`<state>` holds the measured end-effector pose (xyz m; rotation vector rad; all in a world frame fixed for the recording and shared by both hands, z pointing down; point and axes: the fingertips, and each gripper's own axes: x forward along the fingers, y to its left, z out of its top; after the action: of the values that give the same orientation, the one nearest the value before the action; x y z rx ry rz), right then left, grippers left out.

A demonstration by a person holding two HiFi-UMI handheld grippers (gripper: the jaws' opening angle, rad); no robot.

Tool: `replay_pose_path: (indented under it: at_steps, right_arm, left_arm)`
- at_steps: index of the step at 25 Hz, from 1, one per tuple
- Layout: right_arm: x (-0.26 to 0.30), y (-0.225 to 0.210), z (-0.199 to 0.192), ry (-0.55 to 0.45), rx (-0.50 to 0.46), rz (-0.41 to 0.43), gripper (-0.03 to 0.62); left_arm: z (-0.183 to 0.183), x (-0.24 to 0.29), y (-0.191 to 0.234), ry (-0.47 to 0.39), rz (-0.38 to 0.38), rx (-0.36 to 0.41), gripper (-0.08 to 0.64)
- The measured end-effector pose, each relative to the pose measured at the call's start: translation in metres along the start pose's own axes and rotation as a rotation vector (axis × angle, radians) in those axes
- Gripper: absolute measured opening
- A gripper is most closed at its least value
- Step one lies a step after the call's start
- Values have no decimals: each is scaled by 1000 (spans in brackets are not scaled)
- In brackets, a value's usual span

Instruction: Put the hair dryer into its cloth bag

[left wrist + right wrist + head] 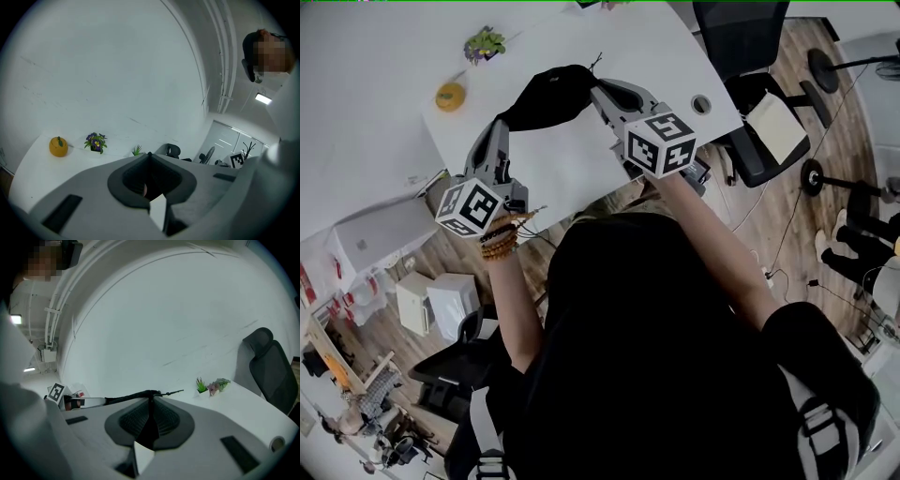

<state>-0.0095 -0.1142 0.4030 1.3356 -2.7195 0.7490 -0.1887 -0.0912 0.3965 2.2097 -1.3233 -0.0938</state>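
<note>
head view, upper centre: a black cloth bag [548,97] slung over the white tabletop [572,164], one end clamped in the left claw [500,122], the other in the right claw [598,91]; its contents are hidden.

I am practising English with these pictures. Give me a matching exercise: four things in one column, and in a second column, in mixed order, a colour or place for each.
Things:
1. cloth bag
2. round fruit ornament
3. small plant
4. office chair

Descriptions:
a. orange-yellow, near a corner of the white table
b. black, held up between the left gripper and the right gripper
c. black, on the wooden floor beside the table
d. purple flowers and green leaves, at the table's far edge

Pairs: 1-b, 2-a, 3-d, 4-c
</note>
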Motion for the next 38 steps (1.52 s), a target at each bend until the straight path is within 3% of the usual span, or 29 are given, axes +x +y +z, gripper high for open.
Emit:
replay_pose_path:
  at_steps: [6,21,27,30,38]
  right_arm:
    - [-10,2,-2,18,-2,38,50]
    - [43,-8,77,-22,-97,111,50]
    - [79,-27,97,-37,-126,74,49]
    - [105,-48,107,-52,-95,28,49]
    - [116,-67,73,14,-42,-7,50]
  left_arm:
    - [-2,-7,-7,-7,-8,-5,37]
    - [70,38,-7,-96,-2,88,37]
    - [95,68,9,-127,18,90,37]
    - [105,86,21,-143,44,98,37]
    - [74,100,44,-110,60,-7,37]
